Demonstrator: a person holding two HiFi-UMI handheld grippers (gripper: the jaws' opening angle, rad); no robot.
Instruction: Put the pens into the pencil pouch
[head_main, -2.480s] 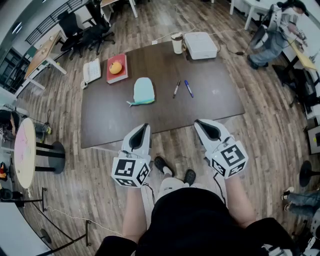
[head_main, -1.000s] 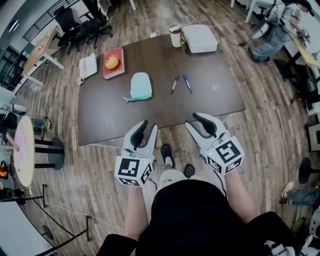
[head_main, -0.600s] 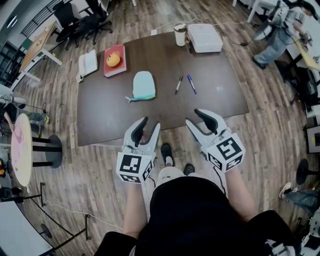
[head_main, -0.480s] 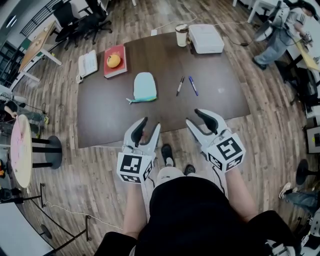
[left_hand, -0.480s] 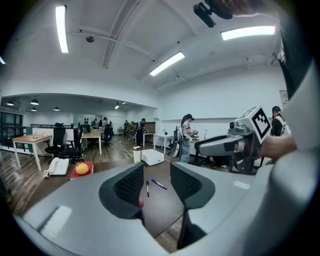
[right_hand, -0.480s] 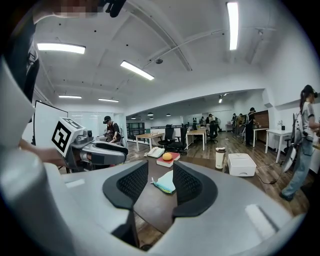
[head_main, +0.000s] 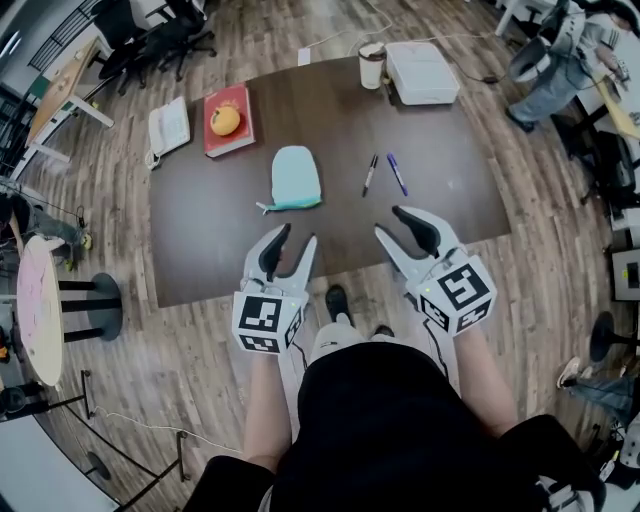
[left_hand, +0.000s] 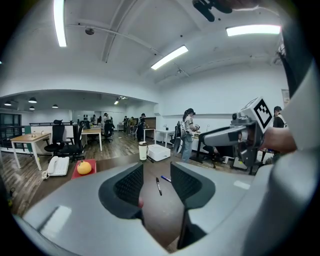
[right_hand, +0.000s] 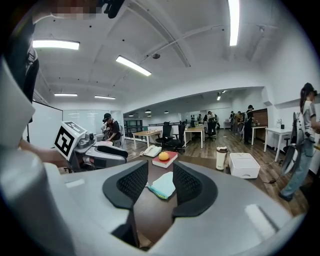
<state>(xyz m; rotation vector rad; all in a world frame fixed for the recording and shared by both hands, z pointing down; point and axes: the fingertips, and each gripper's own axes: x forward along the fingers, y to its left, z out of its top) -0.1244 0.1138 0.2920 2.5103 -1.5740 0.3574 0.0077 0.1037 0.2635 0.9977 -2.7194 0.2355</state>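
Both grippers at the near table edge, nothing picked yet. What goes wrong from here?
1. The black pen and blue pen lie close together. The right gripper, jaws just opened and empty, may nudge one away while taking the other.
2. The pouch lies flat and its opening is not visible. The left gripper, also just opened and empty, may need to hold it.

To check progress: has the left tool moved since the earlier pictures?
Yes. The left tool has gone forward, farther over the table's near edge; its jaws have just been opening, empty.
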